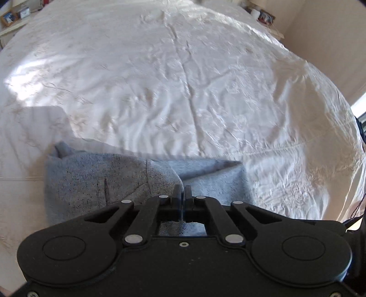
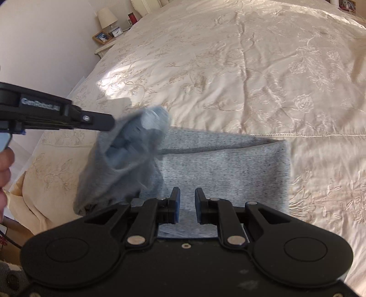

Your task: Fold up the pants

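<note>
- Two grippers over one pair of grey sweatpants (image 2: 224,164), spread on a cream embroidered bedspread (image 2: 251,75).
- Left gripper (image 1: 182,190): jaws pressed together, a pinch of grey fabric between them, seemingly at a fold edge near the middle of the garment.
- Seen from the right wrist camera, same left gripper (image 2: 112,123) reaching in from the left side, with a bunched, blurred end of the pants lifted clear of the bed and hanging from its tip.
- Right gripper (image 2: 185,201): jaws parted by a moderate gap, nothing between them, poised low over the flat part of the cloth; contact with the fabric impossible to confirm.
- Flat part of the pants directly ahead of and beneath the right gripper, long axis running left to right across its view, free straight edge at the right end.
- Raised end to the left of the right gripper, so left gripper already in charge of that end; right gripper nearer the flat middle and far edge.
- Judged next: carrying the lifted end over towards the right-hand edge, right gripper well placed to pin or steady the lower layer.
- Bedside table with lamp (image 2: 107,17) and clock far off at the upper left, irrelevant to the fold.
</note>
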Motion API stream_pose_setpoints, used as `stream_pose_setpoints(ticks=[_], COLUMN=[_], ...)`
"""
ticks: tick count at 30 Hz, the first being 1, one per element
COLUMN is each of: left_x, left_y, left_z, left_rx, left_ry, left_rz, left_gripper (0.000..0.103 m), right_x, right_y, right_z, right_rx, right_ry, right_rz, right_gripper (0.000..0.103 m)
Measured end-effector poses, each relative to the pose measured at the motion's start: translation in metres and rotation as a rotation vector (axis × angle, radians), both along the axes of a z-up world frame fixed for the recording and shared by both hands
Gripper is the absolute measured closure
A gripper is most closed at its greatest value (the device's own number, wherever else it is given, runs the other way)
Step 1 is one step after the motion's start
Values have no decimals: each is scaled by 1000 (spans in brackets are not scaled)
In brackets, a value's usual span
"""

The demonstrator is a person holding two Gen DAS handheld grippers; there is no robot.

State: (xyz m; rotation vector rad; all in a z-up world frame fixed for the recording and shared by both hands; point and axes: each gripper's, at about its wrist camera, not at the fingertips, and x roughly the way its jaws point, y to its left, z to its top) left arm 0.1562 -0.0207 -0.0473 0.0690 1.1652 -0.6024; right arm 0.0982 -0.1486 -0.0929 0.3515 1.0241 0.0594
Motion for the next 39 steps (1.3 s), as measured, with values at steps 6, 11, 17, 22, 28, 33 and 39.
stream_pose_setpoints(ticks=[6,11,17,22,28,33,39], left_x=[-18,-3,28,40,46,54,56], left_y=[-20,23,82,90,95,101,111], left_z=[-7,-2,-26,-64,-115,-118,-121], left_rx=[47,168,293,357,483,439,395], left_ry=[21,-37,-9,74,149,190,200], left_rz=[13,160,286,237,169,143,125], left_gripper=[87,87,86,83,82,82,81], right_x=[-1,12,40,63,83,90,98], right_y=[-33,-35,-14,2,8,10,20], right_z=[-4,-8,-22,-44,-63,-71,-88], right_rx=[7,44,94,105,87,116,122], right_ry=[4,-12,10,66,116,139,153], right_rz=[15,70,117,85,49,43,48], right_gripper=[86,84,79,78,76,73,71])
